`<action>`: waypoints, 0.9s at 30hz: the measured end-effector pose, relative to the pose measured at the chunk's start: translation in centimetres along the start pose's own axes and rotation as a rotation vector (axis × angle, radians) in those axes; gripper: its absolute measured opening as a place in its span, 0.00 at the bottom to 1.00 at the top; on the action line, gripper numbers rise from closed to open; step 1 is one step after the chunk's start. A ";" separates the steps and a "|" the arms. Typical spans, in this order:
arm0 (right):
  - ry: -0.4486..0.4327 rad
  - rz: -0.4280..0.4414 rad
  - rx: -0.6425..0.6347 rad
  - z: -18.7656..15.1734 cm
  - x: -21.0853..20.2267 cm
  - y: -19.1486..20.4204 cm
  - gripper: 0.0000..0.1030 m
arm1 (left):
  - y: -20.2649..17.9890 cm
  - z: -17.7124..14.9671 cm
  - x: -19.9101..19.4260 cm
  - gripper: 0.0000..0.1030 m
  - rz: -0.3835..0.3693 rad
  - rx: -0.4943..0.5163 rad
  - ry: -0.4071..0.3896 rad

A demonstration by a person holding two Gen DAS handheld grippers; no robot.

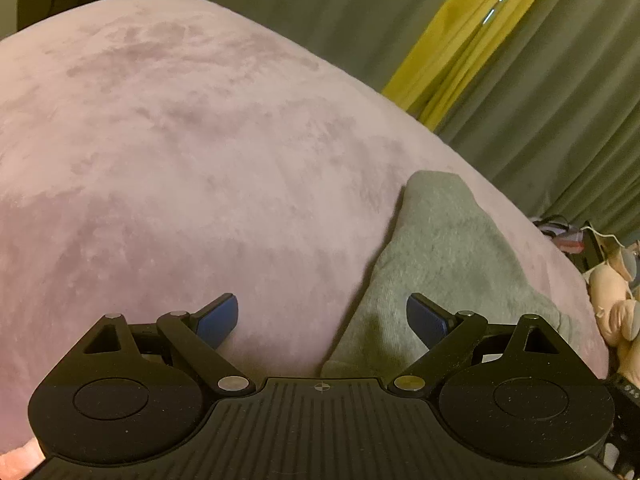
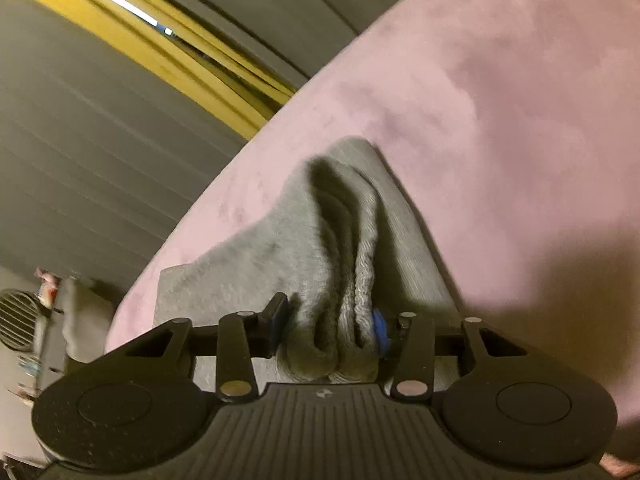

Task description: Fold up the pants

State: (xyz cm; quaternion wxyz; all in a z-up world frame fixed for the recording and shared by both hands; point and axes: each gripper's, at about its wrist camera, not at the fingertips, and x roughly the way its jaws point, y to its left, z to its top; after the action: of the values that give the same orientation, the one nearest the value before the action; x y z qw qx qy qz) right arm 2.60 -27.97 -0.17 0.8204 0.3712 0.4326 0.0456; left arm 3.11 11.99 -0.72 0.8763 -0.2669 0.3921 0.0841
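The grey pants (image 1: 444, 264) lie on a pink plush bed cover (image 1: 180, 160), at the right in the left wrist view. My left gripper (image 1: 322, 320) is open and empty, just above the cover, with its right blue pad (image 1: 426, 320) over the pants' left edge. In the right wrist view my right gripper (image 2: 330, 332) is shut on a bunched fold of the grey pants (image 2: 340, 240), lifting it off the pink cover (image 2: 500, 100). The rest of the pants drapes away from the jaws.
Grey-green curtains (image 1: 540, 100) with a yellow strip (image 1: 452, 48) hang beyond the bed's edge. Beige plush items (image 1: 612, 300) and clutter sit at the right past the bed. A vented appliance (image 2: 20, 320) stands low left in the right wrist view.
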 end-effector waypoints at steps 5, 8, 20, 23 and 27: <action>0.016 0.089 0.052 0.1 0.8 -0.2 0.73 | -0.6 0.0 0.3 0.92 0.024 0.020 0.013; 0.048 0.078 0.053 -0.1 1.7 -0.1 0.48 | -0.9 0.0 0.3 0.92 0.034 0.040 0.019; -0.041 0.062 -0.060 0.5 -0.3 0.7 0.49 | -1.5 0.2 1.2 0.92 0.046 0.074 0.070; -0.023 -0.039 -0.115 -0.3 0.5 -0.1 0.50 | -2.1 0.0 1.3 0.92 0.045 0.120 0.078; -0.037 0.011 -0.095 0.1 0.2 -0.1 0.53 | -2.7 -0.3 1.4 0.92 0.059 0.163 0.077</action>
State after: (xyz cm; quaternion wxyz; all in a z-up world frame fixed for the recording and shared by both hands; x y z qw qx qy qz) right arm 2.76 -28.03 -0.31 0.8445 0.3353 0.4127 0.0638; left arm 4.86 9.52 -0.84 0.8766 -0.1862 0.4386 0.0675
